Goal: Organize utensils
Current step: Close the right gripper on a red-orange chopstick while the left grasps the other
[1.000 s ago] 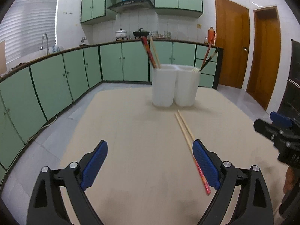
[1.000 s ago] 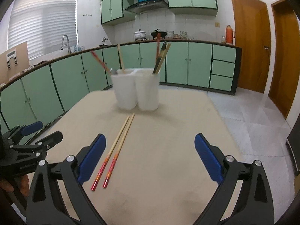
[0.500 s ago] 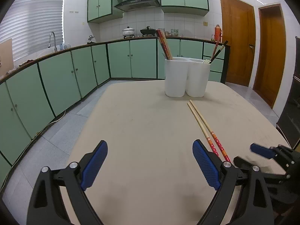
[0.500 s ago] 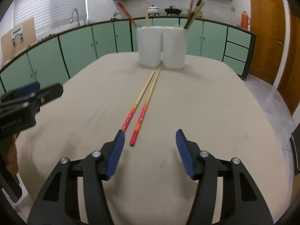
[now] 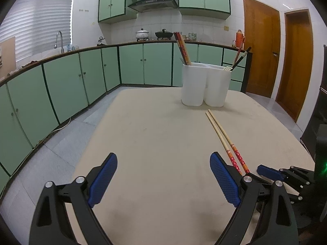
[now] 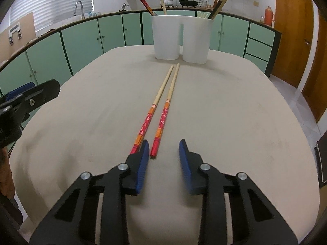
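Observation:
Two wooden chopsticks with red and orange patterned handles lie side by side on the beige table, tips toward a white two-cup holder. My right gripper sits low at their handle ends and its jaws are closing. One handle end lies between them, just inside the left finger. The other passes outside that finger, and no pad presses on either. My left gripper hangs open over bare table, with the chopsticks by its right finger. The holder holds other chopsticks.
The right gripper shows low at the right of the left wrist view. The left gripper shows at the left edge of the right wrist view. Green cabinets, a sink counter and wooden doors surround the table.
My right gripper has come down and forward to the chopsticks' red ends, and its jaws have narrowed from wide to a small gap. The left gripper has barely shifted.

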